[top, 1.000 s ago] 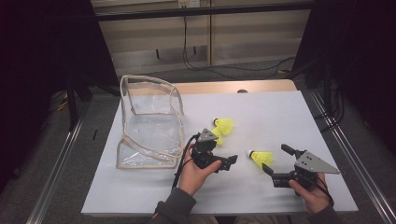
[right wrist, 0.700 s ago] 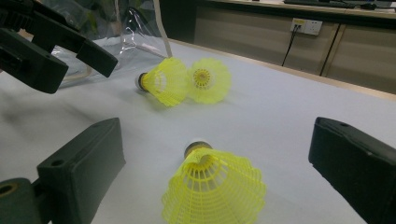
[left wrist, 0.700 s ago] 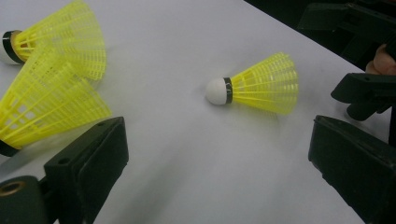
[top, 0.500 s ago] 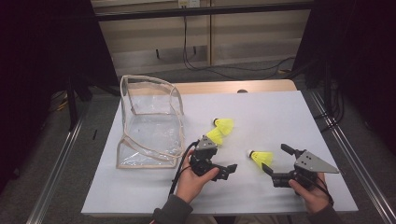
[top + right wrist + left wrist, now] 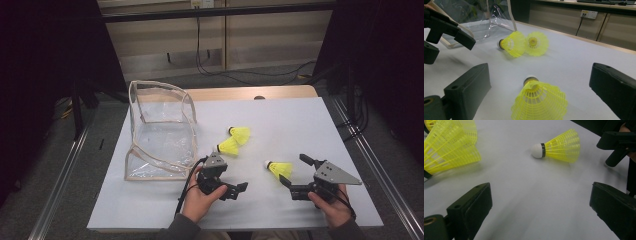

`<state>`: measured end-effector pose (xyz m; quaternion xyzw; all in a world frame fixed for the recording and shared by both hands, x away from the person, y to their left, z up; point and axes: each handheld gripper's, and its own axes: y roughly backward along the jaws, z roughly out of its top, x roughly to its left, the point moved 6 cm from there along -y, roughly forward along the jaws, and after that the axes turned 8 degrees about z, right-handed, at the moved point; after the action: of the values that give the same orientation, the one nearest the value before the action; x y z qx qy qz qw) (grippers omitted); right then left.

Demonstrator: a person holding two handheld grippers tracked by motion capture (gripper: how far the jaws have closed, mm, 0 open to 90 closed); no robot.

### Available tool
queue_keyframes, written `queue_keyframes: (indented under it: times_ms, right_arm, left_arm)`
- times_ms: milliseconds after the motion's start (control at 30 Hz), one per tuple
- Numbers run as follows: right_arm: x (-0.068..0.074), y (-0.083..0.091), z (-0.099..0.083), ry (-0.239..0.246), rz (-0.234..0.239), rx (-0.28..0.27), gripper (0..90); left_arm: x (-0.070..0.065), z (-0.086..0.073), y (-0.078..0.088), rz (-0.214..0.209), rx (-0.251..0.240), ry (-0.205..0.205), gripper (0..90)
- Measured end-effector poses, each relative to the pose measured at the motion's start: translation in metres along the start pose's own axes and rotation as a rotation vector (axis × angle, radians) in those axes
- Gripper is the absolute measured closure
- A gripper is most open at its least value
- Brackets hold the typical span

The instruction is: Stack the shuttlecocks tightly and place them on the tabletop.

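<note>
Clear plastic, edged in pale tape, makes up the pouch at the left of the white table, standing with its mouth upward and its lower flap lying toward the person. Just right of it the left gripper rests low on the table with its jaws spread wide and nothing between them, turned toward the right-hand side. Two yellow shuttlecocks lie touching beyond it, the nearer shuttlecock with its cork toward the pouch and the farther shuttlecock behind it. Further right lies the lone shuttlecock, cork pointing left, directly ahead of the right gripper, whose jaws are also spread and empty. The work looks like gathering the shuttlecocks into the pouch, and the right gripper seems best placed: it should slide forward until the skirt sits between the jaws, then close gently near the cork end, since the mesh skirt would likely crush or spring out. In the left gripper view the pair of shuttlecocks is cut off at the frame edge and blurred, and whether the pouch mouth gapes wide enough is hard to judge through its glare.
</note>
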<state>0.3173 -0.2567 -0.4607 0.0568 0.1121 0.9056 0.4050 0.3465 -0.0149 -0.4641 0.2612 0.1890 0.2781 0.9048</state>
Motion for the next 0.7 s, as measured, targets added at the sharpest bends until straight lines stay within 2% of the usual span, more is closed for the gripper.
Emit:
queue_keyframes:
  times_ms: [333, 567, 700]
  right_arm:
    - [0.001, 0.0, 0.0, 0.003, 0.002, 0.004, 2.7]
    - [0.0, 0.002, -0.001, 0.008, -0.001, 0.004, 2.7]
    - [0.0, 0.002, 0.0, 0.009, -0.003, 0.004, 2.7]
  left_arm:
    - [0.002, -0.01, 0.009, -0.008, 0.024, -0.017, 4.5]
    - [0.007, -0.014, 0.017, -0.001, 0.021, -0.018, 4.5]
    - [0.009, -0.015, 0.021, -0.003, 0.022, -0.034, 4.5]
